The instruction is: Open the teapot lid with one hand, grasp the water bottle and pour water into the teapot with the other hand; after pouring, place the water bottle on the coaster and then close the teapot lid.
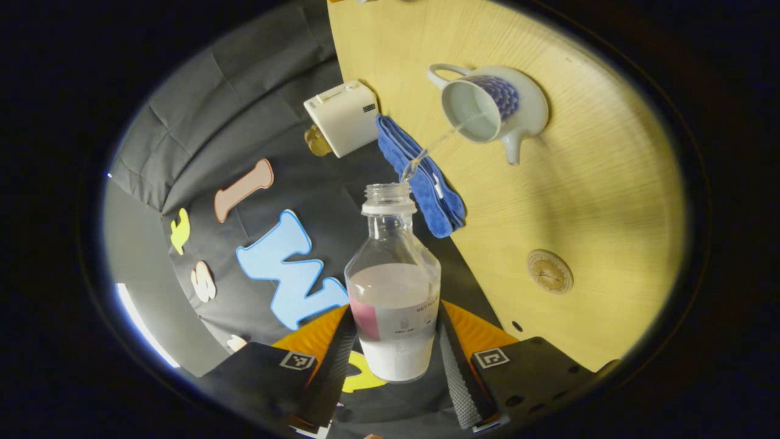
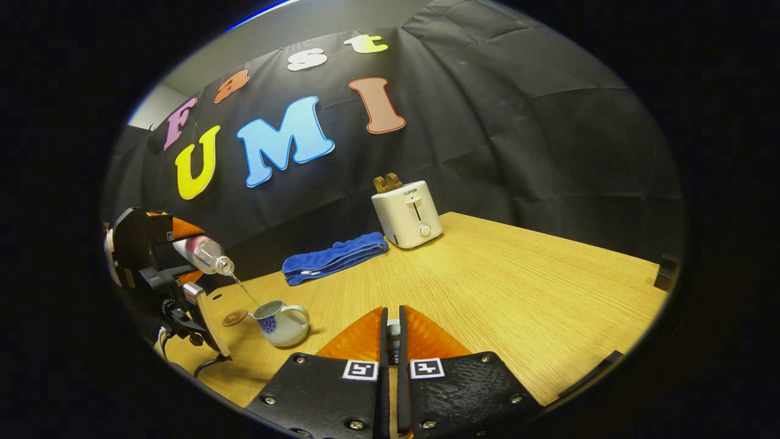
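Left gripper (image 1: 396, 350): jaws clamped on the water bottle (image 1: 395, 286), which is tipped, neck toward the teapot (image 1: 487, 110).
Water: a thin stream (image 1: 436, 146) arcs from the bottle mouth into the teapot's open top.
Teapot: lidless, near the table's (image 2: 518, 286) left edge in the right gripper view.
Coaster (image 1: 549, 272): just beside the teapot, bare.
Right gripper (image 2: 391, 341): jaws nearly closed on something small and pale, likely the lid; I cannot tell.
Back edge: blue towel (image 2: 334, 257), toaster (image 2: 407, 213).
Open room: the wide right half of the tabletop.
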